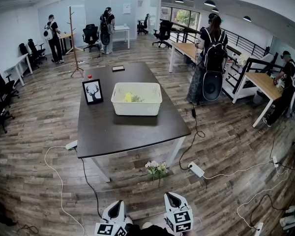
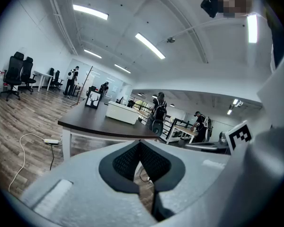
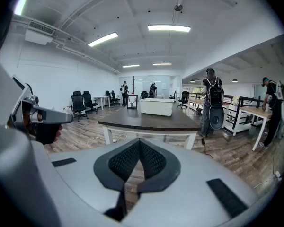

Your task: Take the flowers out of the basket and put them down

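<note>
The left gripper [image 2: 140, 144] and right gripper [image 3: 139, 144] are both closed and empty, held low and near. Farther off, a white plastic mesh basket [image 1: 136, 106] on the dark rectangular table [image 1: 123, 134] holds yellow flowers [image 1: 129, 97]. Pale flowers [image 1: 156, 168] sit on the wooden floor [image 1: 34, 181] below the table's near edge.

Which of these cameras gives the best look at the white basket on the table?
The head view: it looks down into the white basket, showing yellow flowers inside. In the left and right gripper views the basket appears side-on from afar, its contents hidden.
</note>
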### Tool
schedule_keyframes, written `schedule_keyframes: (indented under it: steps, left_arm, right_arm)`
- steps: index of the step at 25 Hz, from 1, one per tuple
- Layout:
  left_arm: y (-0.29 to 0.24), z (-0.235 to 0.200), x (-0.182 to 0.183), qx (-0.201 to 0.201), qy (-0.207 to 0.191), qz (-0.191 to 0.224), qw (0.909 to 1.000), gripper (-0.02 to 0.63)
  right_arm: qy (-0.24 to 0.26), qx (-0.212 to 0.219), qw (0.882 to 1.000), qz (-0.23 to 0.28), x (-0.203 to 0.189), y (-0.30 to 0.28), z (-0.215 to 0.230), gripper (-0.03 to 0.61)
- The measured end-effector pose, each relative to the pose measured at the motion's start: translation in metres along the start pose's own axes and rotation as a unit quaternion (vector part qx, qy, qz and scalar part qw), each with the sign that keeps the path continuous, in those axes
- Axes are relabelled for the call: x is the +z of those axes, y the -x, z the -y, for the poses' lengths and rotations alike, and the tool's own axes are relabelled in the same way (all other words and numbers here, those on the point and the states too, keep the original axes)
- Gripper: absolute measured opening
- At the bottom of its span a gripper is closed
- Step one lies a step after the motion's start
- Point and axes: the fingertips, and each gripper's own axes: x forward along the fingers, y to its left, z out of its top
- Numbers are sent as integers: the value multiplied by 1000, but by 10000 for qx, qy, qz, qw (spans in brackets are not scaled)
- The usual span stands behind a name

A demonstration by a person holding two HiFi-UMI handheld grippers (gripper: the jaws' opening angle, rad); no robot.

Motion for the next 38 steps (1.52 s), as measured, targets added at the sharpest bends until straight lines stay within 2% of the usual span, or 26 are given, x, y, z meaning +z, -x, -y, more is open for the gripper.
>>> schedule_keyframes:
  steps: [9,17,20,22,26,29,38]
  left_arm:
    - [-17,6,6,-203,-58,168,9996,8]
    - [-20,6,3,-195,-32,200,9996,8]
    - [-29,4,-1,-323,-27,158,9993,8]
    - [-39,1,-1,-397,-48,142,9991,8]
    - [-66,-10,9,-440,154,170,9988,8]
    - [-85,-18,16,-506,90,114,9986,8]
    - [-151,-55,53,-614,88,67,9981,8]
  right_arm:
    - [409,-69,9990,178,7,-3,-9,6]
    - [90,155,9995,268,9,-3,-14,6]
    - [40,148,9996,234,2,-9,-12,6]
    - [40,127,9997,217,1,-16,-11,6]
    - [23,105,9999,119,6,-35,-6,6]
    - [-55,95,9999,78,11,-55,-2,8]
    - [-151,23,9996,230,58,-118,5,6]
